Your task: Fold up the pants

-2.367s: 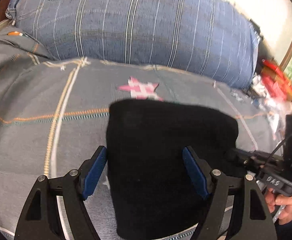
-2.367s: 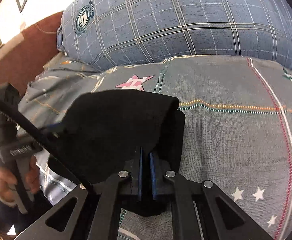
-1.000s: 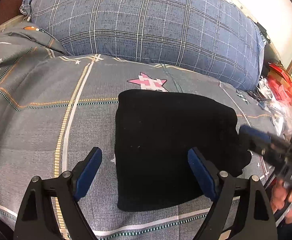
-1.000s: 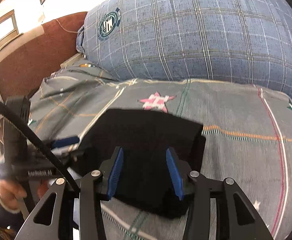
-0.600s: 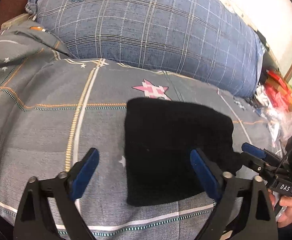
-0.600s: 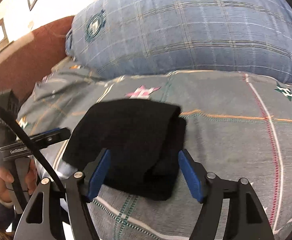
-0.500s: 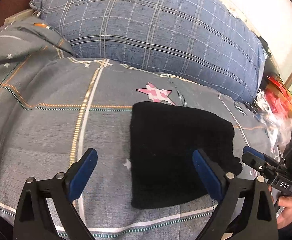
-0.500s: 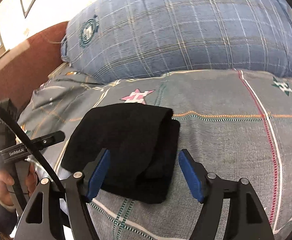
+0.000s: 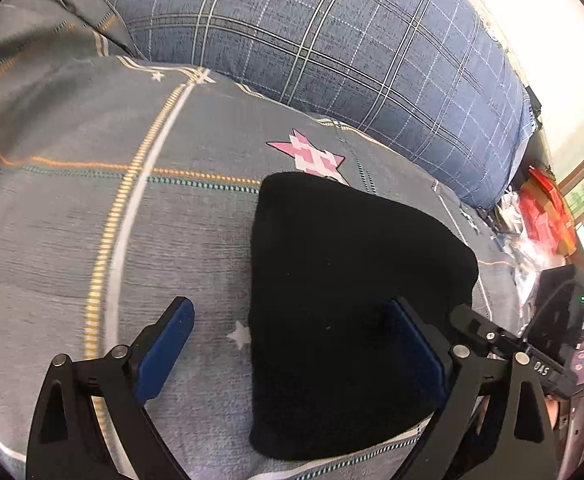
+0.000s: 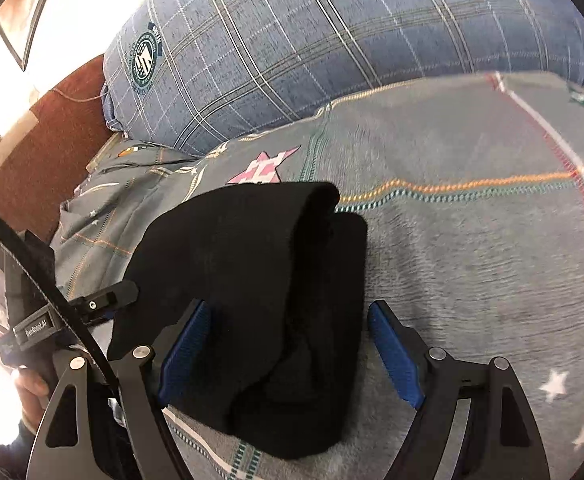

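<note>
The black pants point(image 9: 344, 304) lie folded into a compact stack on the grey bedspread point(image 9: 92, 220). In the right wrist view the pants point(image 10: 252, 280) show their layered folded edge on the right side. My left gripper point(image 9: 288, 348) is open and empty, its jaws straddling the stack's near left edge. My right gripper point(image 10: 290, 348) is open and empty, low over the stack's near end. The right gripper's body shows at the right of the left wrist view point(image 9: 504, 344); the left gripper's body shows at the left of the right wrist view point(image 10: 64, 312).
A large blue plaid pillow point(image 9: 332, 48) lies along the far side of the bed, also seen in the right wrist view point(image 10: 332, 40). Red packets and clutter point(image 9: 544, 216) sit beyond the bed's right edge. A brown headboard point(image 10: 48, 152) stands at left.
The right gripper let go of the pants' folded edge and opened wide. Both grippers have since moved in closer and lower over the folded stack, which lies still.
</note>
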`<state>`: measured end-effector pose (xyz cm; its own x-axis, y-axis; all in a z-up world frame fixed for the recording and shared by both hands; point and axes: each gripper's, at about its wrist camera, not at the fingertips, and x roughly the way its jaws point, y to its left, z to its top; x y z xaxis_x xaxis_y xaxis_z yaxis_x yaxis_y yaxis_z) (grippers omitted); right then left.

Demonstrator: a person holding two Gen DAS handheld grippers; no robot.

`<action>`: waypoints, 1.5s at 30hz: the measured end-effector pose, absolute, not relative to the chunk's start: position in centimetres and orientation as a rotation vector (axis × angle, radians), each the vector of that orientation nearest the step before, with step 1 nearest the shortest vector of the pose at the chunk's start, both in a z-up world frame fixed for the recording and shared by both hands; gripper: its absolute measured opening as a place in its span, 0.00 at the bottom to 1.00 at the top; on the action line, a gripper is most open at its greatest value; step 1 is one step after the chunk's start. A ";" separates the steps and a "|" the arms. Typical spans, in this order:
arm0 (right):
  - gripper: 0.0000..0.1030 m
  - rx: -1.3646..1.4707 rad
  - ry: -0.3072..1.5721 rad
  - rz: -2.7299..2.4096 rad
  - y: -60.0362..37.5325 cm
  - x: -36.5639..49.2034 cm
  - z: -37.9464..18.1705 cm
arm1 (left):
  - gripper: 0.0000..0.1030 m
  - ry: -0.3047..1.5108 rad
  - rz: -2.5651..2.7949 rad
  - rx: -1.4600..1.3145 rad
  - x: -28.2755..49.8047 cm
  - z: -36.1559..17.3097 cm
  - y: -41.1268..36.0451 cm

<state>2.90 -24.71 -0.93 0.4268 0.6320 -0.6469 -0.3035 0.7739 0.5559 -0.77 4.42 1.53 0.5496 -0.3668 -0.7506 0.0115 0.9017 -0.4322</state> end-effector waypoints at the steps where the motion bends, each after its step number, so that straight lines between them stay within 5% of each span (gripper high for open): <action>1: 0.82 0.392 0.955 0.606 -24.7 2.9 -1.0 | 0.94 0.970 -0.238 -0.408 -0.7 1.3 4.3; 4: 0.69 0.348 0.936 0.597 -24.1 2.6 -0.6 | 0.94 0.958 -0.249 -0.401 -0.4 0.9 3.6; 6: 0.50 0.336 0.904 0.596 -24.0 2.1 0.0 | 0.93 0.953 -0.278 -0.359 -0.5 0.9 2.7; 11: 0.41 0.313 0.873 0.576 -23.8 1.1 1.3 | 0.64 0.924 -0.311 -0.244 -1.4 2.3 0.6; 13: 0.40 0.297 0.854 0.581 -23.7 0.7 2.4 | 0.51 0.912 -0.325 -0.253 -1.6 3.5 0.9; 25: 0.40 0.267 0.728 0.589 -20.9 6.3 8.0 | 0.50 0.833 -0.292 -0.238 4.1 10.0 3.4; 41: 0.41 0.240 0.852 0.527 -17.0 16.0 1.3 | 0.51 0.928 -0.151 -0.177 13.6 3.9 4.2; 45: 0.49 0.232 0.873 0.518 -16.8 17.0 0.1 | 0.54 0.917 -0.135 -0.169 14.0 3.3 4.3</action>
<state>16.97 -16.82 0.10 0.5297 0.5216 -0.6689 -0.3366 0.8531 0.3987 14.00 4.28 3.28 0.6014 -0.1876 -0.7766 0.0434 0.9783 -0.2027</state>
